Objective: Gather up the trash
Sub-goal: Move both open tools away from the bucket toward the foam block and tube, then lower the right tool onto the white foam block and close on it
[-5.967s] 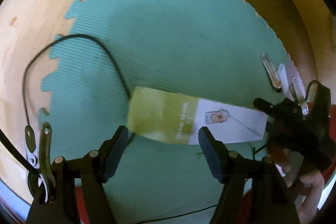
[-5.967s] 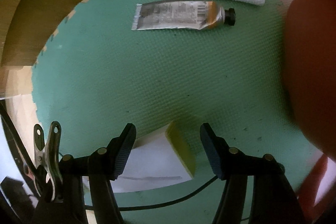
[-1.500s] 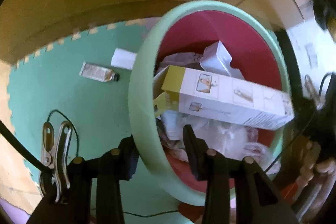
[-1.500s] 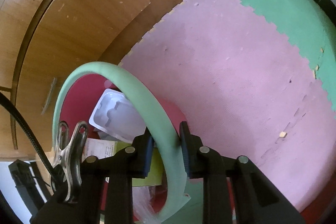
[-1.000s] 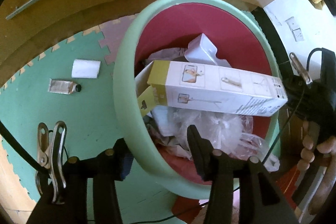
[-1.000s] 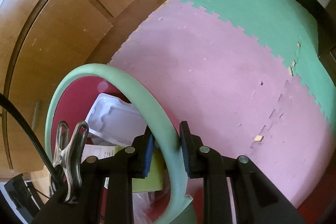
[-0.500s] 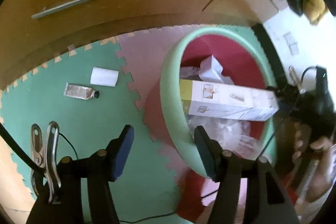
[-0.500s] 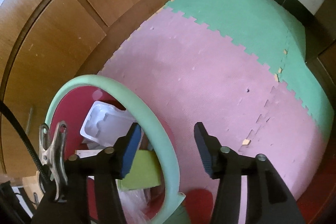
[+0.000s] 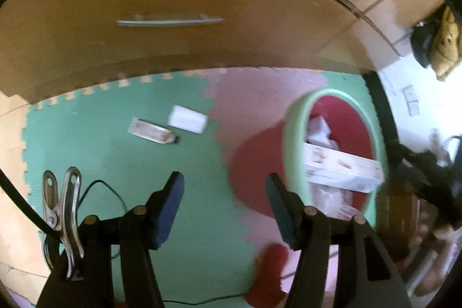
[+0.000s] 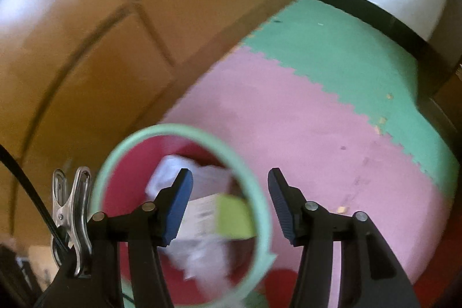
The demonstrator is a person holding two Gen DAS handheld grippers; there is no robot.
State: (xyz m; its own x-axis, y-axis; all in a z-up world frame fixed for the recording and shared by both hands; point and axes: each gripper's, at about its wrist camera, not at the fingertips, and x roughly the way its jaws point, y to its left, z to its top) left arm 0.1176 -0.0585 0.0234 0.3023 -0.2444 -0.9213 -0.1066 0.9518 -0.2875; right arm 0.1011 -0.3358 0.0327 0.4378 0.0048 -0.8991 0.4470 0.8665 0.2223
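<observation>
Letting go of the bin point(image 10: 261, 201) marks the change: the right gripper point(image 10: 228, 202), clamped on its green rim a second ago, now stands with jaws apart and empty above that rim. The left gripper point(image 9: 223, 201) is likewise wide and empty, and has pulled away from the bin point(image 9: 294, 134). The long white box point(image 9: 340, 168) now lies inside the bin. Left of the bin, on the green mat point(image 9: 86, 134), a squeezed tube point(image 9: 151, 131) and a white wad point(image 9: 187, 119) remain, probably the next pickups.
</observation>
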